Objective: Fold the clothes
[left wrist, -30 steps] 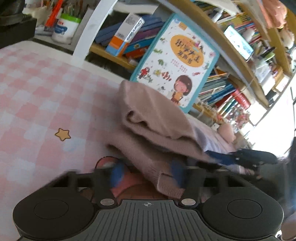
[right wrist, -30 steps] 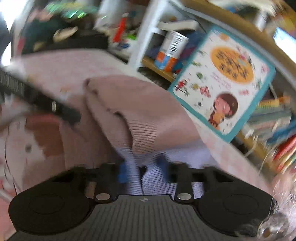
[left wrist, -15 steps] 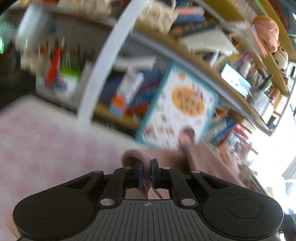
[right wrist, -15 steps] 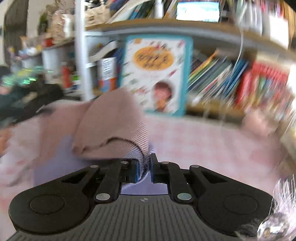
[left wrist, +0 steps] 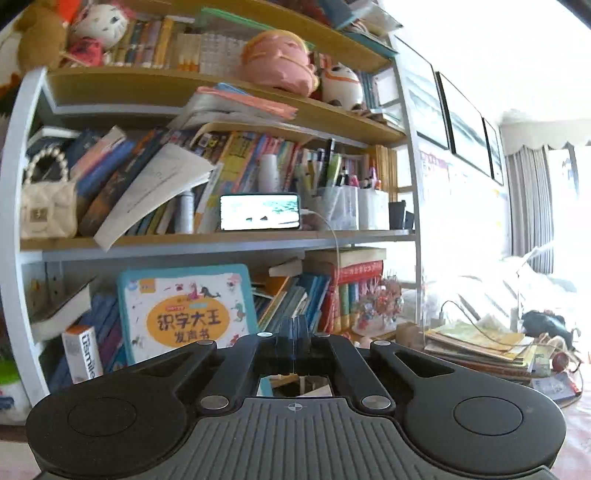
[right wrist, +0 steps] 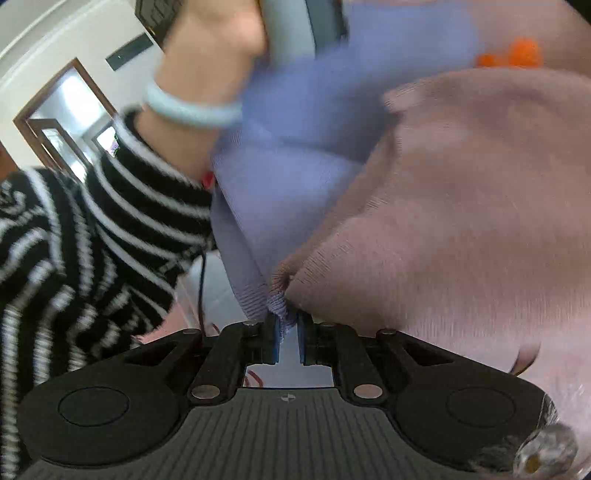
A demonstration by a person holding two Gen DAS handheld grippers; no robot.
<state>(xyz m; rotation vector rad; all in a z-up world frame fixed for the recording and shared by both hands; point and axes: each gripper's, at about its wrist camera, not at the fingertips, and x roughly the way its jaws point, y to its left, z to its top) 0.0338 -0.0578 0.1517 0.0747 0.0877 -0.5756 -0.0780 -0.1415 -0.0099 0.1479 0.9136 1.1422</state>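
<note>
The sweater is pink knit (right wrist: 461,206) with a purple-blue part (right wrist: 295,177), and it is lifted, filling the right wrist view. My right gripper (right wrist: 287,332) is shut on its ribbed purple edge. The purple cloth runs up to my left gripper's grey body (right wrist: 291,26), gripped by a person's hand (right wrist: 210,48) with a pale bracelet. In the left wrist view my left gripper (left wrist: 293,332) points at the bookshelf with its fingers pressed together. No cloth shows in that view.
A crowded bookshelf (left wrist: 221,240) stands ahead with a lit phone (left wrist: 258,212) and a teal picture book (left wrist: 184,314). A pile of books and papers (left wrist: 476,343) lies at right. A striped sleeve (right wrist: 110,221) and a doorway (right wrist: 62,122) are at left.
Both grippers closed on the sweater and raised it off the pink checked cloth. The left camera now faces the shelves; the right one has swung toward the person.
</note>
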